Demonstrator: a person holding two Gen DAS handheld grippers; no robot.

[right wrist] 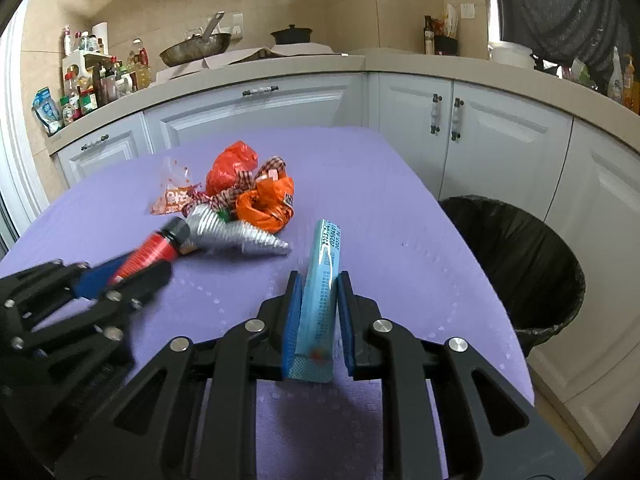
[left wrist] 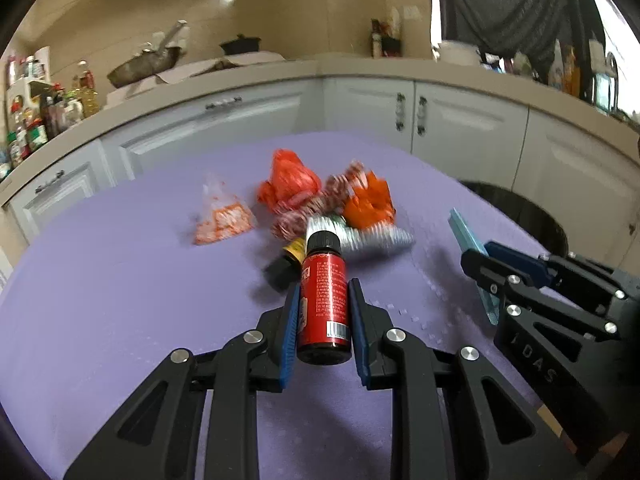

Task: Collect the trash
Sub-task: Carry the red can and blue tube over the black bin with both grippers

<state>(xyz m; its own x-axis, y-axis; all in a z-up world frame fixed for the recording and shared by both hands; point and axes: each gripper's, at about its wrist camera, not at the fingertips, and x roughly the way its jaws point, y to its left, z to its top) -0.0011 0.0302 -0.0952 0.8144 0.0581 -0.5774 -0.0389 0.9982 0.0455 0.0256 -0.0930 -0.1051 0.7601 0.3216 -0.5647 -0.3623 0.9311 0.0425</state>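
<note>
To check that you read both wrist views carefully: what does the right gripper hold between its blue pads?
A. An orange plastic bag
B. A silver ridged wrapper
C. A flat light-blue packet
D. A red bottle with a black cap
C: in the right wrist view the right gripper is shut on the light-blue packet; the red bottle sits in the left gripper.

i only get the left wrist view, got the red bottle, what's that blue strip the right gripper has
Observer: A flat light blue packet with printed text, clamped edge-up between the right gripper pads.
Operator: is the bin open or lidded, i barely see it
Observer: Open. The bin has a black liner and stands on the floor right of the table.
Operator: what's the silver thing behind my bottle
Observer: A ribbed silver cone lying on its side, tip toward the bin, touching the orange wrapper.
</note>
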